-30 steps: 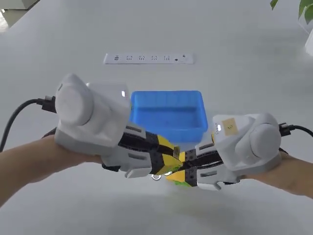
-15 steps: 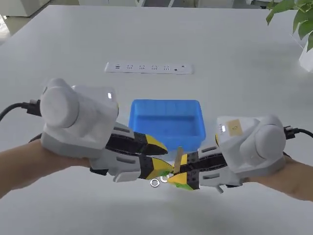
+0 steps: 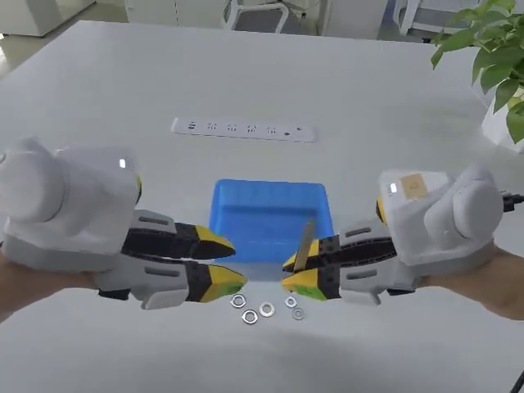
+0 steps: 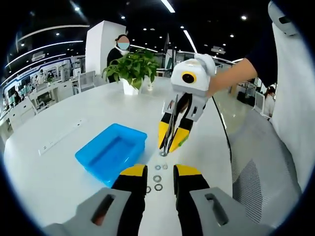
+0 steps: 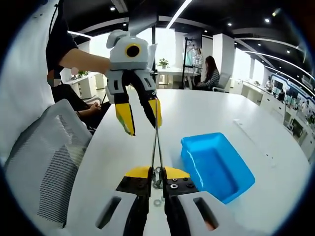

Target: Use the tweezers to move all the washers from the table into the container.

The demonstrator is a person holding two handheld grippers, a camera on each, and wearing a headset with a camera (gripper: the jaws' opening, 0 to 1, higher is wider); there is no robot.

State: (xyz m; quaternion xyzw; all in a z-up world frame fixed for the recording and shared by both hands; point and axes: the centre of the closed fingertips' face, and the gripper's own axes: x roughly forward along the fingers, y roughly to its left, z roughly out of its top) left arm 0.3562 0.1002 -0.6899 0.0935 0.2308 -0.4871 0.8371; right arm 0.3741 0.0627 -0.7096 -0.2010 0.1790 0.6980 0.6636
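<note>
In the head view, the right claw (image 3: pixel 288 274), clamped on the near-upright tweezers (image 3: pixel 304 244), is nearer the washers (image 3: pixel 266 309), which lie on the worktop (image 3: pixel 393 106) at its 7 o'clock, 6 o'clock of the blue container (image 3: pixel 270 186); the left claw (image 3: pixel 234 264) stands wide and empty.

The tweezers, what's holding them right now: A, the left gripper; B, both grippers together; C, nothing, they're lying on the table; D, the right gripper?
D: the right gripper is shut on the tweezers, while the left gripper stands open with nothing between its jaws.
</note>
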